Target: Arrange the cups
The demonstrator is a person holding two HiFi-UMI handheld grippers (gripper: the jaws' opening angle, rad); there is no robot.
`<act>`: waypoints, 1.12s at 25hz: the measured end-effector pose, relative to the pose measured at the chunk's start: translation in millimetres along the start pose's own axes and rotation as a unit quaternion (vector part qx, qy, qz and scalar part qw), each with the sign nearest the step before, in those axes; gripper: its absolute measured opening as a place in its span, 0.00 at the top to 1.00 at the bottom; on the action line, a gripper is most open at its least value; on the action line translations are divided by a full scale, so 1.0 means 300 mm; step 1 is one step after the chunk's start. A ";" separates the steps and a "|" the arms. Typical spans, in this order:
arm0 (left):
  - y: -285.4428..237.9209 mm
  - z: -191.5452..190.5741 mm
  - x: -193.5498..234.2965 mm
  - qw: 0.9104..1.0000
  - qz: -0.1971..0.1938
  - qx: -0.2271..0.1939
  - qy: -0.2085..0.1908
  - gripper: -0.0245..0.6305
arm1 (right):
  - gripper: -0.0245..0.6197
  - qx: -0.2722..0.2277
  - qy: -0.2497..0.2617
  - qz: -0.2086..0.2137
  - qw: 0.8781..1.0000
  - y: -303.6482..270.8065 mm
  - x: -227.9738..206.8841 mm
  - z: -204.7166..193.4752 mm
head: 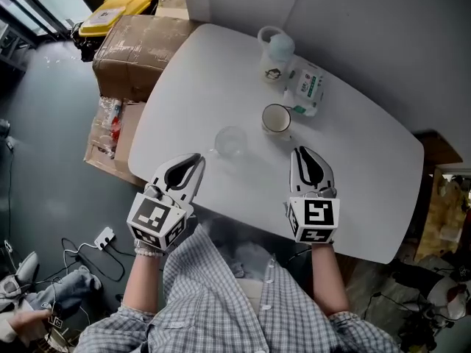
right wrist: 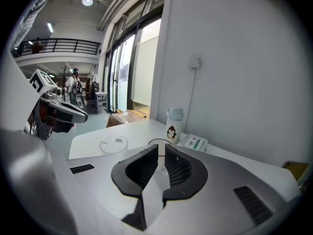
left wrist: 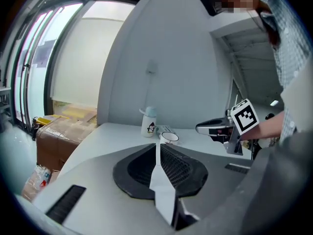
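While the left tool point(head: 196, 160), jaws together, and the right tool point(head: 303, 153), jaws a slit apart, hover empty, the glass point(head: 230, 141) at the left's 2 o'clock and the mug point(head: 277, 118) at the right's 11 stand apart on the worktop point(head: 360, 160), so arranging looks unstarted.

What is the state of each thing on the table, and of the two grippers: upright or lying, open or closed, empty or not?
penguin bottle: upright, lid on.
white mug: upright, mouth up, looks empty.
clear glass cup: upright, looks empty.
tissue pack: lying flat.
left gripper: jaws together, holding nothing.
right gripper: jaws slightly apart, nothing between them.
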State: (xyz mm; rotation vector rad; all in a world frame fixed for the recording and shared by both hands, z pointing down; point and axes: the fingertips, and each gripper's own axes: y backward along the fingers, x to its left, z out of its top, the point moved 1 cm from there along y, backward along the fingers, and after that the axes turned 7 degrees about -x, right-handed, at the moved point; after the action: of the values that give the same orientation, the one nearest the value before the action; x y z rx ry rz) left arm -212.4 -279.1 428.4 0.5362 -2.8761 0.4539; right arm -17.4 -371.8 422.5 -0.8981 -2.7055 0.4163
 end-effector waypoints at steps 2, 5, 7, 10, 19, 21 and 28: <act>-0.017 -0.030 0.027 1.000 -0.006 0.016 0.003 0.95 | 0.91 0.021 0.000 -0.001 1.000 -0.038 -0.002 -0.043; -0.038 -0.073 0.063 0.999 -0.018 0.040 0.000 0.92 | 0.91 0.051 0.006 -0.003 0.999 -0.093 -0.009 -0.096; -0.051 -0.109 0.076 0.998 -0.030 0.061 -0.008 0.88 | 0.91 0.068 0.011 0.001 0.998 -0.124 -0.007 -0.125; -0.073 -0.162 0.088 0.994 -0.049 0.092 -0.030 0.84 | 0.84 0.093 0.022 0.011 0.995 -0.170 0.001 -0.169; -0.153 -0.227 0.083 0.985 -0.079 0.132 -0.078 0.82 | 0.81 0.144 0.038 0.017 0.989 -0.237 -0.013 -0.265; -0.164 -0.226 0.085 0.985 -0.077 0.131 -0.079 0.82 | 0.81 0.153 0.035 0.023 0.987 -0.246 -0.015 -0.280; -0.182 -0.250 0.082 0.987 -0.071 0.139 -0.025 0.82 | 0.82 0.159 0.067 0.023 0.985 -0.252 -0.022 -0.293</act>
State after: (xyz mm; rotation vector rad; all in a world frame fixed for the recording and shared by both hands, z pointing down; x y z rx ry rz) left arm -205.4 -311.0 518.6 0.8014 -2.8117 0.8363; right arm -24.0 -417.3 529.1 -0.8621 -2.4091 0.7434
